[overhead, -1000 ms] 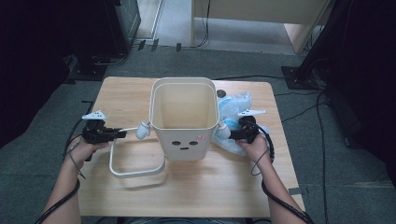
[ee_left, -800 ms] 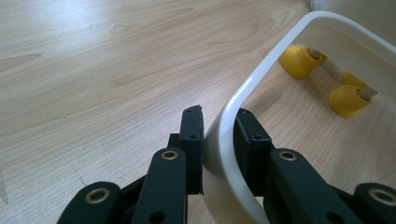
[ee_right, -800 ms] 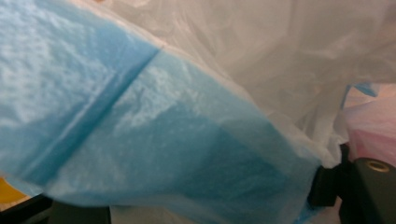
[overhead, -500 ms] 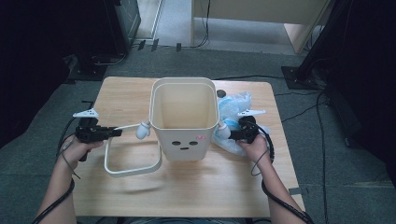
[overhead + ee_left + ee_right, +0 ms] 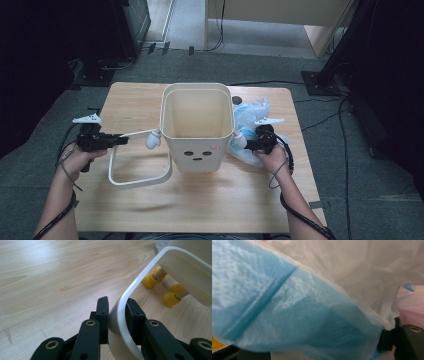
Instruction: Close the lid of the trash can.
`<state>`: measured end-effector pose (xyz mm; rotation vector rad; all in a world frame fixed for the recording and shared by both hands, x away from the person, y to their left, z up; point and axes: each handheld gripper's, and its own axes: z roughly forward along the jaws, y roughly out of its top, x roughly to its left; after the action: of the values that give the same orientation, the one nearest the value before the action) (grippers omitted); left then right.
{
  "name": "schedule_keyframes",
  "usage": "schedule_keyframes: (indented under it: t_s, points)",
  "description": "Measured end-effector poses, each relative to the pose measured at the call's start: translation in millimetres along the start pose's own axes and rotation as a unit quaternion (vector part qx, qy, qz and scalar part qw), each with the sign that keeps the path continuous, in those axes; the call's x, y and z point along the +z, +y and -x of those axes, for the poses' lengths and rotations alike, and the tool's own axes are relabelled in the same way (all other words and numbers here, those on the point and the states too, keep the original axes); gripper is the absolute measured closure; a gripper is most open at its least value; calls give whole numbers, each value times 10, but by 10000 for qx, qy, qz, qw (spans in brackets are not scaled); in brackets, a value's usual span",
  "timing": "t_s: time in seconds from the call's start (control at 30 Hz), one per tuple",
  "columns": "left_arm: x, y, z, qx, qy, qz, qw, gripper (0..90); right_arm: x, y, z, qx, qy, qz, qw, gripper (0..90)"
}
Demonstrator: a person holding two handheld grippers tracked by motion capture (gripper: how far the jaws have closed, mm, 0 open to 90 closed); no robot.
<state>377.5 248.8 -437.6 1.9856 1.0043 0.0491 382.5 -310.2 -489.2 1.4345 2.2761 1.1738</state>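
Observation:
A white bin (image 5: 196, 131) with a drawn face stands mid-table. Its white loop-shaped frame (image 5: 137, 182) leans against the bin's left side. My left gripper (image 5: 120, 140) is shut on that frame. In the left gripper view both pads clamp the white band (image 5: 117, 322), and yellow knobs (image 5: 170, 299) show under the bin's body. At the bin's right, my right gripper (image 5: 248, 144) rests on a heap of blue and clear plastic bags (image 5: 251, 112). In the right gripper view blue film (image 5: 294, 315) drapes over its wide-set jaws, hiding the pads.
A white knob (image 5: 151, 140) juts from the bin's left side, and another knob (image 5: 239, 138) from its right. A small dark disc (image 5: 236, 100) lies behind the bin. Bare wood (image 5: 200, 205) stretches in front. Cables and furniture legs surround the table on the floor.
My left gripper has drawn the white frame a little to the left and lifted it slightly. The right hand and the bags have stayed put.

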Motion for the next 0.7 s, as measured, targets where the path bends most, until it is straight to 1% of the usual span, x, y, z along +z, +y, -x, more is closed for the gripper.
schedule_keyframes:
  t_s: [0.13,0.43,0.47,0.53,0.57,0.7]
  points:
    - [-33,25,23,21,-9,25,10000,751,3,-5,-2,-10,3,8,10000,289]
    - [-116,32,18,-82,6,129,9999,747,11,-10,-7,-34,12,27,10000,272]
    - [-117,35,15,-88,2,112,9999,747,12,-10,-5,-28,20,26,10000,270]
    - [-111,52,-3,-35,15,21,10000,750,13,-19,-3,11,28,53,10000,268]
    - [-114,56,-15,-43,15,48,10000,749,17,-23,-4,34,32,72,10000,267]
    - [-147,85,-41,-193,-93,61,9998,751,25,-18,-8,26,24,51,10000,263]
